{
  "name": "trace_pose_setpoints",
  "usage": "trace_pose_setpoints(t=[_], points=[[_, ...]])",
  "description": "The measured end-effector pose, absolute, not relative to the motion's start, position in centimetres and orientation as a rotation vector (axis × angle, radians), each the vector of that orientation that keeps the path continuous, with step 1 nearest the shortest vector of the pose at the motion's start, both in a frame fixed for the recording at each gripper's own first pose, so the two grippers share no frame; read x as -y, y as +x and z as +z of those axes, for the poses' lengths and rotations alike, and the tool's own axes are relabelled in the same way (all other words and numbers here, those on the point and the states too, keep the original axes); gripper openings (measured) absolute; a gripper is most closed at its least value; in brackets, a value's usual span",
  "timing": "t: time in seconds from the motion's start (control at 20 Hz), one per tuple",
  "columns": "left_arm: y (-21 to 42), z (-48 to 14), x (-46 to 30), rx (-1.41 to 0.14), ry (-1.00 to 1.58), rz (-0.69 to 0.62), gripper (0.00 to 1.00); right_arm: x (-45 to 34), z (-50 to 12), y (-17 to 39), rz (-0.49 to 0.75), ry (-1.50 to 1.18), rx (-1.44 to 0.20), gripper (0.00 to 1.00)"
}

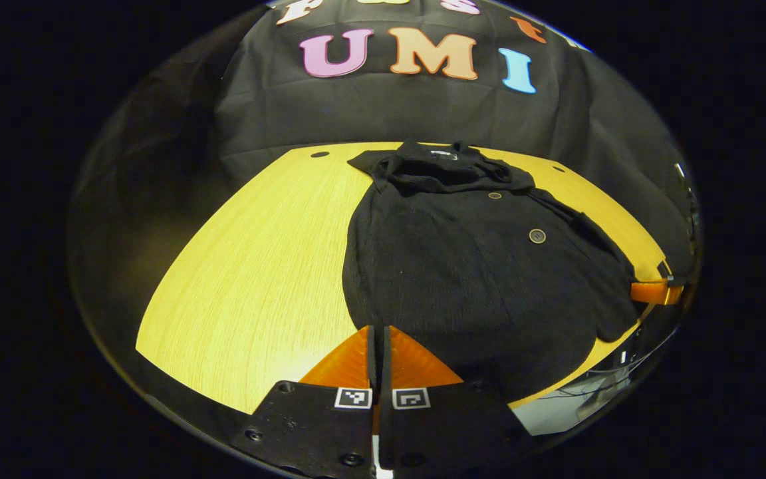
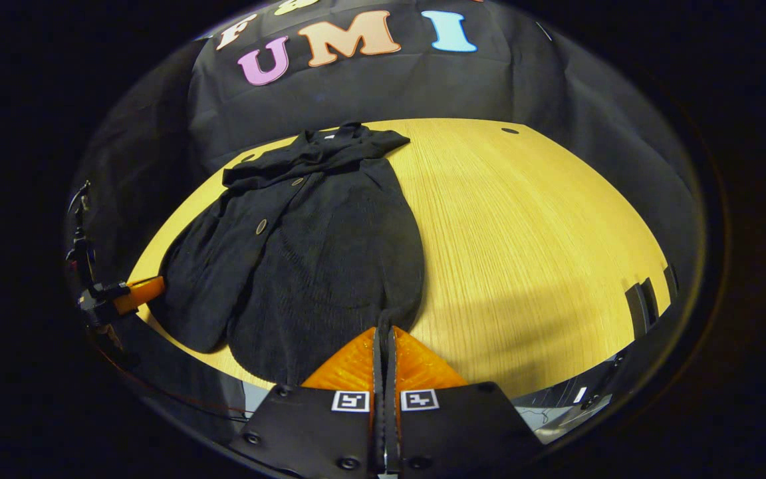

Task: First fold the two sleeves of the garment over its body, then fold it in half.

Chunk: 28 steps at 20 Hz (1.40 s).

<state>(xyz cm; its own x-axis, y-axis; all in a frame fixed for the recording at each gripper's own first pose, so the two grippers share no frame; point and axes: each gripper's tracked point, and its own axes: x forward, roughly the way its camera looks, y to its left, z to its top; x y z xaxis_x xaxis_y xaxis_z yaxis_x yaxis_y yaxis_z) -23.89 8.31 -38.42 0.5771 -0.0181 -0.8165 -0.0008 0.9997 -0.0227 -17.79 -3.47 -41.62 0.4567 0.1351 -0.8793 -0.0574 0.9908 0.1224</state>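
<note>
A black buttoned garment [image 1: 476, 266] [image 2: 316, 253] lies flat on the yellow wooden table [image 1: 256, 266] [image 2: 522, 233], collar [image 1: 443, 166] at the far end, sleeves lying over its body. My left gripper [image 1: 380, 329] is shut at the near left hem, with dark fabric in the thin gap between its fingers. From the right gripper view it appears at the garment's left edge [image 2: 140, 291]. My right gripper [image 2: 384, 329] is shut where the near right hem corner narrows into its fingers. In the left gripper view it sits at the far right [image 1: 652, 291].
Bare tabletop stretches left of the garment in the left gripper view and right of it in the right gripper view. Small dark holes [image 1: 320, 154] [image 2: 509, 130] mark the far tabletop. A black slotted piece [image 2: 645, 303] stands at the table's right edge. The near table edge runs just below both grippers.
</note>
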Motion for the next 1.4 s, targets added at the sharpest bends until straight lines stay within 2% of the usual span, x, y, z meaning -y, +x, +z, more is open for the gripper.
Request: trace_pose_setpoints(t=[0.15,0.5,0.9,1.15,1.25,1.3,1.4], points=[[-23.7,-37.7,-8.3,-0.994,-0.063,0.009,0.0,3.2,-40.7,-17.7,0.154,0.08,-1.08,0.03],[-19.1,-32.2,-6.9,-0.906,-0.119,0.016,0.0,3.3,-35.8,-13.1,0.233,0.142,-0.961,0.02],[-9.6,-25.5,-6.5,-0.713,-0.155,0.023,0.0,1.2,-29.2,-4.9,0.315,0.164,-0.768,0.02],[-5.2,-24.8,-6.9,-0.703,-0.135,-0.002,0.0,0.4,-26.9,-0.3,0.309,0.167,-0.704,0.0],[-3.5,-24.5,-7.2,-0.682,-0.125,-0.014,0.0,0.1,-26.4,1.5,0.303,0.175,-0.695,0.02],[-2.7,-24.5,-7.2,-0.679,-0.128,-0.021,0.0,0.1,-26.3,2.3,0.299,0.173,-0.692,0.0],[-1.0,-24.7,-7.3,-0.676,-0.13,-0.031,0.0,0.0,-26.1,3.8,0.289,0.17,-0.687,0.02]])
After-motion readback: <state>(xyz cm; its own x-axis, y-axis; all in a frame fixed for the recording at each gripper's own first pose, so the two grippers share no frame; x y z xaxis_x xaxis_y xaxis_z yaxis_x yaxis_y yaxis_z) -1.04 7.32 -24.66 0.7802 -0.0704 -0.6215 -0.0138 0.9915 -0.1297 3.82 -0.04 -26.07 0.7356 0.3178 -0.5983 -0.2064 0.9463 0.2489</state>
